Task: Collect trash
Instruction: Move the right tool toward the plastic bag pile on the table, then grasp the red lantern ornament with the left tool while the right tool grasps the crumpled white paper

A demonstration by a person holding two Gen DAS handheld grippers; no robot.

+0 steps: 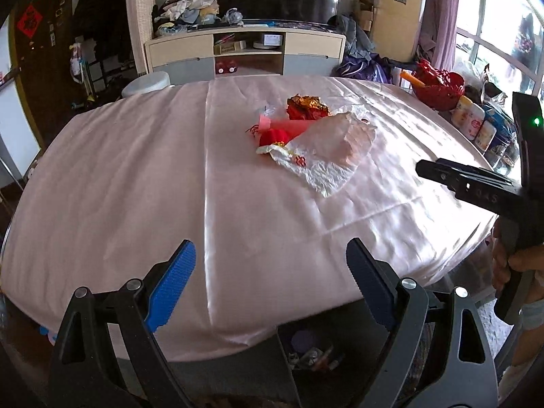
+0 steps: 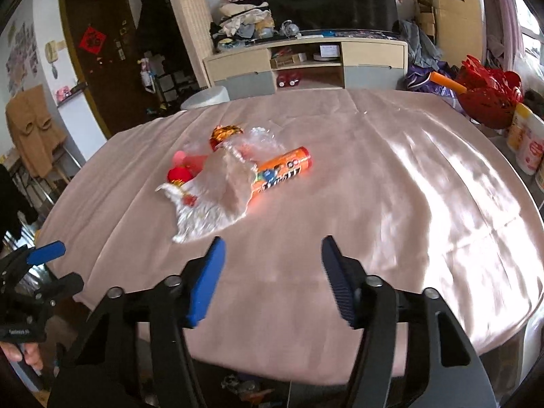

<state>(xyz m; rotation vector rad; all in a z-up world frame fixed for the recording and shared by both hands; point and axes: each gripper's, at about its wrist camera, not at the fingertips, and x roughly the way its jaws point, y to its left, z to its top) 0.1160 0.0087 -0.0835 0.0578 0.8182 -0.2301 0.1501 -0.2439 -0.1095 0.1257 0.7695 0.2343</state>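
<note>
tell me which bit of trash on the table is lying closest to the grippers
The crinkled clear plastic bag. Its near corner reaches furthest toward the table's front edge; the orange tube, red pouch and gold wrapper lie behind it.

Bare pink tablecloth lies open before both claws; only the trash pile interrupts it mid-table.

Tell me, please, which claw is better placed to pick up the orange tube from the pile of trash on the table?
Probably the right claw: its view shows the orange tube exposed ahead. From the left claw, the white plastic bag hides the tube. Both claws are open and empty.
</note>
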